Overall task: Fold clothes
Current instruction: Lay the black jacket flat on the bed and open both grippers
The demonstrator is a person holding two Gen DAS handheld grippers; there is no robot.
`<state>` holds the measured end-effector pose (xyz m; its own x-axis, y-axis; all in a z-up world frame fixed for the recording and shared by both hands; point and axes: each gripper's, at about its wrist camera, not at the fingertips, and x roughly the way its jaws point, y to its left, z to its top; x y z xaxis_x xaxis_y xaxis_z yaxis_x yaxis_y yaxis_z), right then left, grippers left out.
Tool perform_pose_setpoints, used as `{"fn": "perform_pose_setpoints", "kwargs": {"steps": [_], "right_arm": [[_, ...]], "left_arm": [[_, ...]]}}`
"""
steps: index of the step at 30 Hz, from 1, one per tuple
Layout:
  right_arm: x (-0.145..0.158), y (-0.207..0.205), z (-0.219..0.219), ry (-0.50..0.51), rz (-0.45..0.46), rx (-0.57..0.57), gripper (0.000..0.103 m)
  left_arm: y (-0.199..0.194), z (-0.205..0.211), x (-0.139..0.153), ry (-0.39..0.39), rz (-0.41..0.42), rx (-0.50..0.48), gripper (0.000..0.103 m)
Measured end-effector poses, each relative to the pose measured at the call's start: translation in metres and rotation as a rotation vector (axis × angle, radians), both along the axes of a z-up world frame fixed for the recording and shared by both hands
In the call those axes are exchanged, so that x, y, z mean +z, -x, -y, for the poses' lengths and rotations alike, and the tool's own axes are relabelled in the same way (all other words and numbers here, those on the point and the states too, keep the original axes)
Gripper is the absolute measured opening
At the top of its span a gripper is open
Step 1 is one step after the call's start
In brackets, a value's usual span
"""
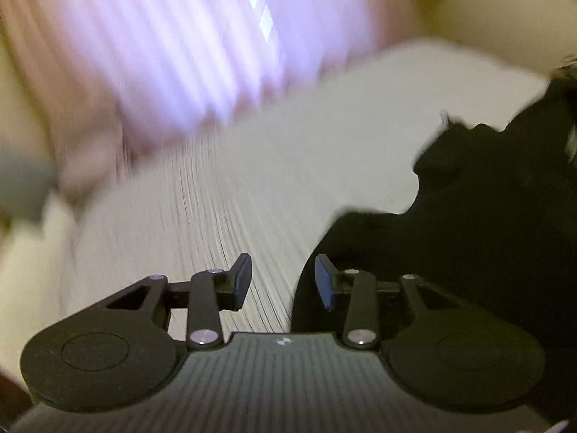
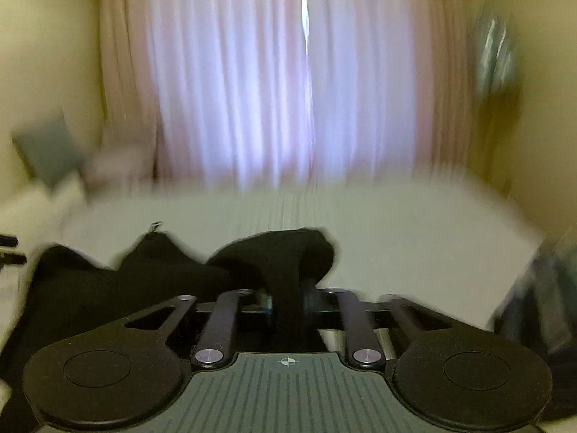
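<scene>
Your right gripper [image 2: 286,301] pinches black garment [image 2: 119,285] fold, lifted over white bed [image 2: 414,238]; your left gripper [image 1: 283,281] gapes empty beside it; garment bunched, not flat; folding looks unfinished; frames blurred

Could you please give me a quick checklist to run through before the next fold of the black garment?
1. Right gripper pinching the black garment: ok, fabric runs between its closed fingers.
2. Left gripper free to grasp: ok, open and holding nothing.
3. Left gripper lined up on the garment edge: not ok, only its right finger is over the fabric.
4. Bed bare beyond the garment: ok.
5. Garment flat: not ok, bunched.
6. Steady view: not ok, both blurred.
</scene>
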<state>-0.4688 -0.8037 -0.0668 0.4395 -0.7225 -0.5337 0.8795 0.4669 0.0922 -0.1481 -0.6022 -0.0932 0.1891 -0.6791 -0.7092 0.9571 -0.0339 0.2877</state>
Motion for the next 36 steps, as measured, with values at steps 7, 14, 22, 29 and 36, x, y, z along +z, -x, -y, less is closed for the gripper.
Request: {"fn": "perform_pose_setpoints", "kwargs": {"steps": [7,14,22,29,36], "right_arm": [[-0.129,0.009,0.053,-0.302,0.001,-0.009,0.069],[-0.159,0.056,-0.015,-0.520,-0.020,-0.074,0.069],[-0.169,0.084,-0.117,-0.622,-0.112,-0.257,0.071],[-0.190,0.091,-0.153,-0.690,-0.149,-0.351,0.072],[-0.204,0.082,-0.148,-0.759,-0.119,-0.413,0.084]], "left_arm": [[-0.010,-0.062,-0.090,-0.226,-0.081,0.137,0.041],[-0.059,-0.138,-0.128,-0.369,-0.086,0.103,0.062],[-0.116,-0.185,-0.157,-0.462,-0.077,0.020,0.063],[-0.164,-0.191,-0.168,-0.508,-0.134,0.006,0.066],[-0.168,-0.193,-0.169,-0.524,-0.152,-0.024,0.062]]}}
